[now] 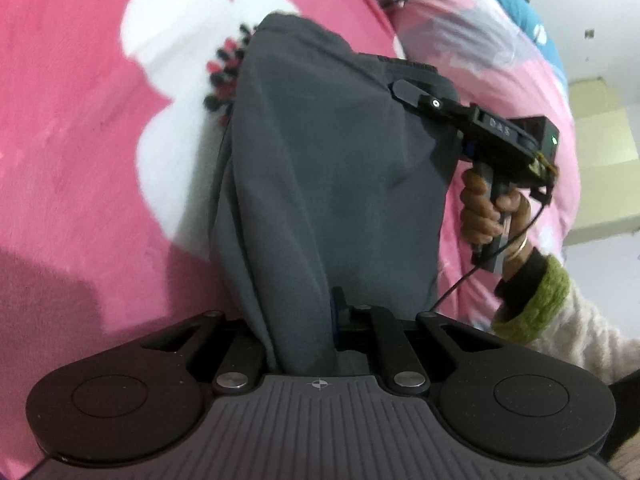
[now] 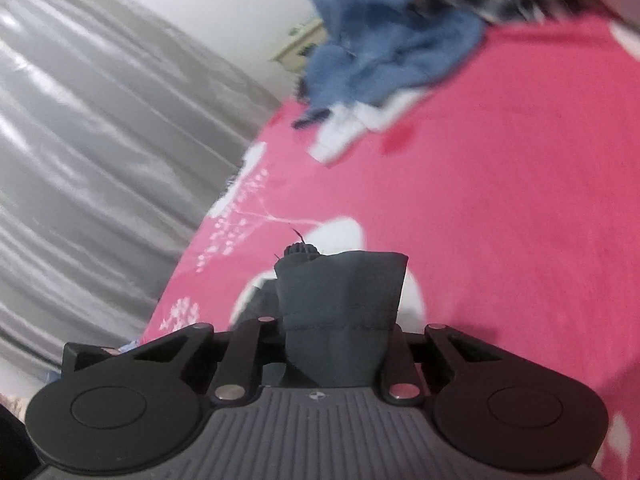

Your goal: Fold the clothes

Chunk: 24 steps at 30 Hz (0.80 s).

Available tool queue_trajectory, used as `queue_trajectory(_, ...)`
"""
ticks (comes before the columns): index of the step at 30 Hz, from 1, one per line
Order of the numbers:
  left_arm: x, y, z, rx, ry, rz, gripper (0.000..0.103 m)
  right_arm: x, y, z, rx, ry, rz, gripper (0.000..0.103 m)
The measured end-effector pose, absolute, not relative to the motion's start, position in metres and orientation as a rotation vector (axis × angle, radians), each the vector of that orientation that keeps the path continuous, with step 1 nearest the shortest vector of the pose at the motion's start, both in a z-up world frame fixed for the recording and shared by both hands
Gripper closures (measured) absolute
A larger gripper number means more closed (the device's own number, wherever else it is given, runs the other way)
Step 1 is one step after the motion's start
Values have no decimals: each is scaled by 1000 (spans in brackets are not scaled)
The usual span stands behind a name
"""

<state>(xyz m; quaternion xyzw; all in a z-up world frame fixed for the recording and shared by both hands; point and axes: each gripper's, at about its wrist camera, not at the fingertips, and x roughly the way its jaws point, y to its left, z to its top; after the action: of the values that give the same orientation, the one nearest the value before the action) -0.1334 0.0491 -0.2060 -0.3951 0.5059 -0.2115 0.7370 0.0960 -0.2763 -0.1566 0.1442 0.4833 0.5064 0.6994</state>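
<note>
Garment: a dark grey garment (image 1: 320,168) hung stretched between both grippers above the pink sheet (image 1: 72,92), off the sheet where gripped; its far end seemed to reach the sheet.
Left gripper (image 1: 304,344): jaws pressed together on a bunched grey edge, likely to keep one end taut.
Right gripper (image 2: 340,344): jaws pinching a stitched hem; in the left view it (image 1: 404,94) sat at the garment's far corner, held by a hand (image 1: 488,216).
Why held so: probably to spread the cloth by two points so it could fold flat.
Stage: this fits either opening it out or carrying a fold over; I cannot tell which.
Room: bare sheet lay left of the garment.
Edges: the sheet's edge ran by a grey curtain (image 2: 100,168); a blue pile (image 2: 384,52) lay well beyond the garment.
</note>
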Motion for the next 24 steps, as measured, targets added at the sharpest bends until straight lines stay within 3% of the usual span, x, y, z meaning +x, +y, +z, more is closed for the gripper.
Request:
queue_trajectory(14,-216,115,-94,-883,718,-262,97,81,-147,-3,117,818,1458,82)
queue_trajectory(24,-310,151,8,-831,459,-54,97,-12,-23,122,-92,641,1725,82)
